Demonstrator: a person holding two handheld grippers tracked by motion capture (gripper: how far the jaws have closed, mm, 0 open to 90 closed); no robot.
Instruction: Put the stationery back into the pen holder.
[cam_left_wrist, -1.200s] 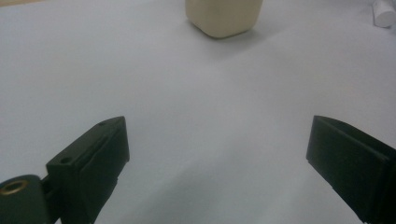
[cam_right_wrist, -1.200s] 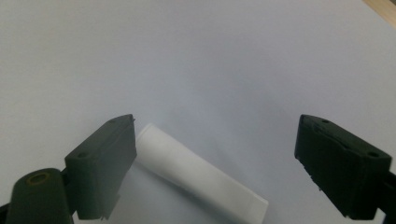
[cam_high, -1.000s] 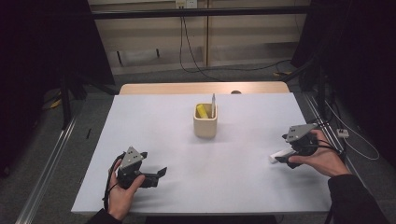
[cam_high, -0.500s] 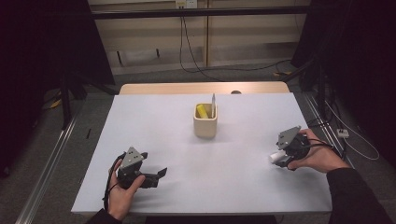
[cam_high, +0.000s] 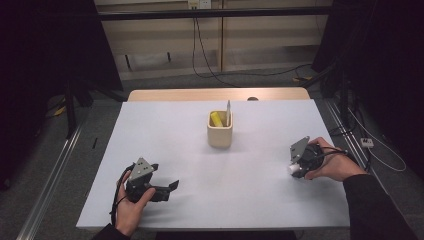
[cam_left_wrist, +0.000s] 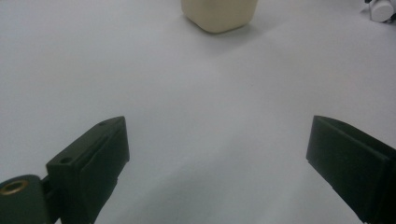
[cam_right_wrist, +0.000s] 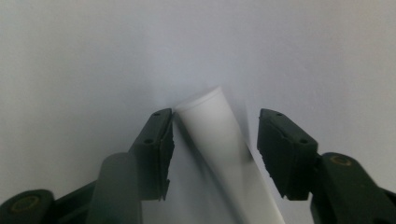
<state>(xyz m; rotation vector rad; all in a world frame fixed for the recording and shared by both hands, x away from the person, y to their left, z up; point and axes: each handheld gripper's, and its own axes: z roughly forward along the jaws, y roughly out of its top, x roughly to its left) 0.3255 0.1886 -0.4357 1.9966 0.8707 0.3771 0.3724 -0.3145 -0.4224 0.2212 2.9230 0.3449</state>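
Now right gripper (cam_right_wrist: 214, 154) jaws closing around white tube (cam_right_wrist: 219, 140) lying on table (cam_high: 165, 145), pads not yet pressing. Tube looks light, smooth, squashy: grip mid-body. Left gripper (cam_left_wrist: 215, 158) spread wide, empty.

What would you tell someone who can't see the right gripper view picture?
A white tube lies on the white table between the right gripper's two black jaws, which have just been closing. One jaw touches the tube; the other stands apart from it.
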